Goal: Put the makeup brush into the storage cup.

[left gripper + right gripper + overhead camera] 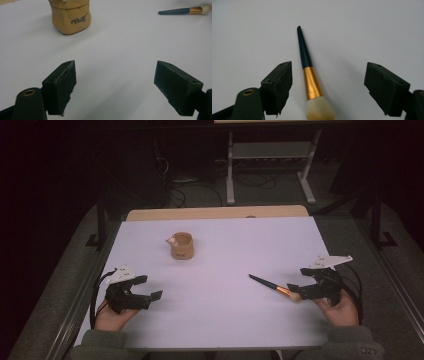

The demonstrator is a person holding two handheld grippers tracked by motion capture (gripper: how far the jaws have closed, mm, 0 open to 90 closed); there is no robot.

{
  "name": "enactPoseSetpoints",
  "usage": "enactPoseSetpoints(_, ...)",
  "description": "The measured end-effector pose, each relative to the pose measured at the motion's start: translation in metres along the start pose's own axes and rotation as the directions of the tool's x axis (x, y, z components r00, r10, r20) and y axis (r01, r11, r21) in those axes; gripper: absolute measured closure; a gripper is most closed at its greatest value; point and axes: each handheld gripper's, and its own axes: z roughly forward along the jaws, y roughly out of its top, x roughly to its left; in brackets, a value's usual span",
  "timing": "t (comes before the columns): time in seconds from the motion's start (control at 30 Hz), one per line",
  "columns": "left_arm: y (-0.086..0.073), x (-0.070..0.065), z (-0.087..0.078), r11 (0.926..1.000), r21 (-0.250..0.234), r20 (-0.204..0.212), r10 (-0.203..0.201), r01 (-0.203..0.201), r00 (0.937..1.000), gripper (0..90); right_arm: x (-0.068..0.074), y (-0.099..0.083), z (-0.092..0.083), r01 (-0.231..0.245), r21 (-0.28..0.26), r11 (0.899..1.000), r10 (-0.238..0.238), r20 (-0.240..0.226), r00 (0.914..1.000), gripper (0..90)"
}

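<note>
The fingers point(61, 86) of the left gripper point(141, 287) are seen spread wide with nothing between them, above the desk near its left front corner. The right gripper point(301, 283), near the right front corner, is likewise held released, its jaws set apart on either side of the brush without touching it. The white rectangular desk point(225, 320) is backed by a strip of pale wood point(215, 213) along its far edge. A tan rounded cup point(182, 245) with dark lettering is stood left of centre, toward the far edge. A makeup brush point(308, 70) with a dark teal handle, gold ferrule and cream bristles is laid flat toward the right front, bristles pointing to the right gripper.
</note>
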Motion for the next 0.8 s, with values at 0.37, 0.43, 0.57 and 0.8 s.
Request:
enactPoseSetpoints(0.37, 0.001, 0.0, -0.001, 1.0, 0.001, 0.001, 0.006, -0.006, 1.0, 17.9, 0.004, 0.005, 0.0, 0.025, -0.003, 1.0, -0.025, 0.004, 0.9997, 21.2)
enactPoseSetpoints(0.43, 0.001, -0.001, -0.001, 1.0, 0.0, 0.003, 0.009, -0.009, 1.0, 17.9, 0.004, 0.005, -0.001, 0.033, -0.004, 0.999, -0.033, 0.003, 0.9994, 20.8)
enactPoseSetpoints(0.57, 0.001, -0.002, 0.001, 0.9999, 0.005, 0.005, 0.009, -0.009, 0.9999, 17.9, 0.006, 0.006, -0.001, 0.026, -0.002, 1.0, -0.026, 0.003, 0.9996, 19.5)
enactPoseSetpoints(0.8, 0.001, -0.002, 0.001, 0.9999, 0.0, 0.007, 0.011, -0.011, 0.9999, 18.0, 0.008, 0.011, 0.002, 0.044, 0.005, 0.999, -0.044, -0.006, 0.999, 17.8)
